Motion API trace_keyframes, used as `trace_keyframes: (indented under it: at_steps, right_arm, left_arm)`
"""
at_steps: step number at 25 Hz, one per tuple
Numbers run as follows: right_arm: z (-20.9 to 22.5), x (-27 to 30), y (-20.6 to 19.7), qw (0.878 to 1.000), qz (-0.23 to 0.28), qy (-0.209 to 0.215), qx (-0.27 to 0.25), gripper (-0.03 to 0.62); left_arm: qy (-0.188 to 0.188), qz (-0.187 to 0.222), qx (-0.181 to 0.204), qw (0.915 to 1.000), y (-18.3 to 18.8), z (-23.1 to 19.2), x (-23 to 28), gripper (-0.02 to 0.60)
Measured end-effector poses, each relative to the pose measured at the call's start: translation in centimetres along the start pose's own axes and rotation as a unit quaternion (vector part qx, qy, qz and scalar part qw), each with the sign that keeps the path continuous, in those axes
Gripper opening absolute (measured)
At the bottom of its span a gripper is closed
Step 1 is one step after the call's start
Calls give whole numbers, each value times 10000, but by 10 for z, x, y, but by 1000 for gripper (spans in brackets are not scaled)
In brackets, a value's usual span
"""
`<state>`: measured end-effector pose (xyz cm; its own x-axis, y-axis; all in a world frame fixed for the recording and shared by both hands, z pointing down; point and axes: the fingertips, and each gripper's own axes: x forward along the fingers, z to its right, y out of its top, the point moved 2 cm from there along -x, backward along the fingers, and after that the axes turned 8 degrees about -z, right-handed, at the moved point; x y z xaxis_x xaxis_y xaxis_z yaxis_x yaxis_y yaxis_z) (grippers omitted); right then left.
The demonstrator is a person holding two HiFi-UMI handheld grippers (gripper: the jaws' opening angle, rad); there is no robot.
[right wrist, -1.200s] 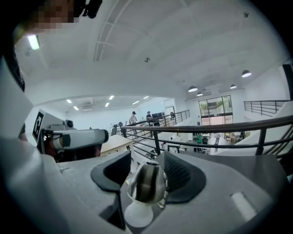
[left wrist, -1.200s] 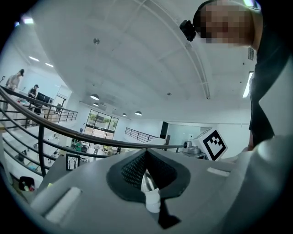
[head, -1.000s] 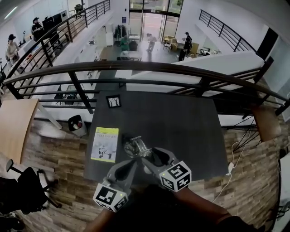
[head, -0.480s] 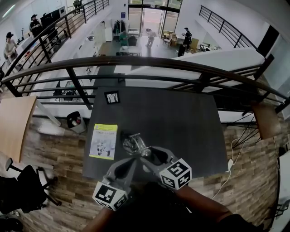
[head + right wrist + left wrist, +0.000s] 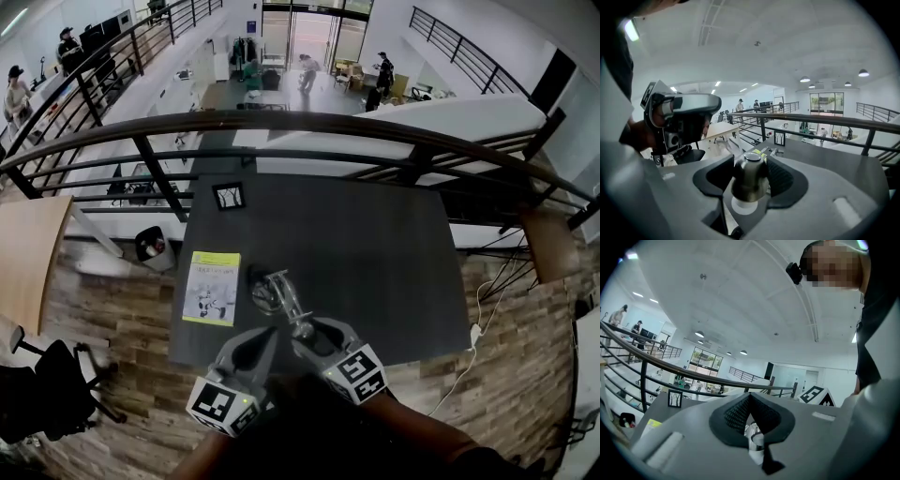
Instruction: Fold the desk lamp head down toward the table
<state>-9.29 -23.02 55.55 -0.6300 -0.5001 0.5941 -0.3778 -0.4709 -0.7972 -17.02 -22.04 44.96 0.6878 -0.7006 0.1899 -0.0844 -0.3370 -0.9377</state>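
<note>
1. Well, the dark table (image 5: pixel 394 272) filled the middle of the head view, set against a railing (image 5: pixel 309 127), with a yellow-green booklet (image 5: pixel 212 288) near its left edge and a small picture frame (image 5: pixel 230 196) at its far left corner.
2. The desk lamp (image 5: pixel 281 302) sat at the near edge, right of the booklet. Its ring-shaped lamp head (image 5: pixel 267 289) was out over the tabletop, and its thin chrome arm ran back toward me.
3. I judged it light but rigid, all polished metal, so slippery under the pads. The hinges looked like the stiff parts, and I'd grip at a joint rather than on the ring.
4. My right gripper (image 5: pixel 305 330) had its jaws clamped on a rounded chrome joint (image 5: pixel 749 174), seated square between the pads.
5. My left gripper (image 5: pixel 272 336) was nearly closed, pinching a slim silvery piece of the lamp low in its jaws. I couldn't tell which piece.
6. Against a second earlier, the head had moved further out from me and sat nearer the booklet's corner. The right marker cube (image 5: pixel 354 373) had rolled, so the fold looked under way.
</note>
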Motion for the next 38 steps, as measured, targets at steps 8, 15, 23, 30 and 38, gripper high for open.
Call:
trace_keyframes:
  at_steps: [8, 15, 23, 30, 38]
  right_arm:
    - [-11, 18, -39, 9991, -321, -172, -194, 213]
    - [-16, 43, -74, 9961, -731, -318, -378, 212]
    - [-10, 72, -107, 9888, -1181, -567, -718, 210]
    - [-4, 107, -134, 9809, -1411, -766, -1100, 210]
    - [4, 133, -150, 9756, -1536, -880, -1298, 212]
  left_arm:
    - [-13, -99, 26, 9999, -9, 0, -9, 2]
    - [83, -180, -52, 9998, -16, -4, -20, 2]
    - [138, -250, -66, 9996, -27, -19, -11, 2]
    - [191, -316, -175, 9992, -38, -27, -8, 2]
    - [333, -379, -268, 9984, -38, -29, -8, 2]
